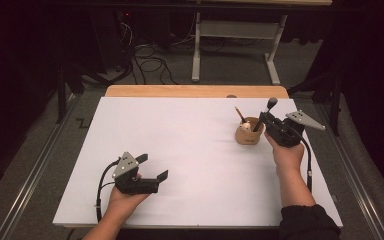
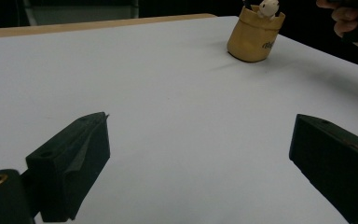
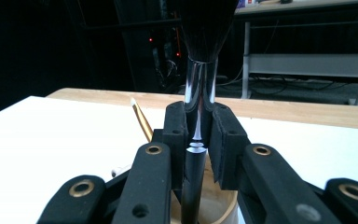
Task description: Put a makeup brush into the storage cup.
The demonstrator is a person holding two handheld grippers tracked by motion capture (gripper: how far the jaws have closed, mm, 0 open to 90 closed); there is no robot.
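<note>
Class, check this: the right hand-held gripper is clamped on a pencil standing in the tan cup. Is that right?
Not quite: the right hand-held gripper clamps a makeup brush, not a pencil, as the right gripper view shows. It does stand in the tan cup.

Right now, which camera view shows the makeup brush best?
The right gripper view: the brush stands close, clamped between the right gripper's fingers. The high view shows it small, above the cup. The left gripper view shows the cup.

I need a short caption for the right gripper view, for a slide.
Right tongs shut on a makeup brush, upright above a tan cup on the white table.
</note>
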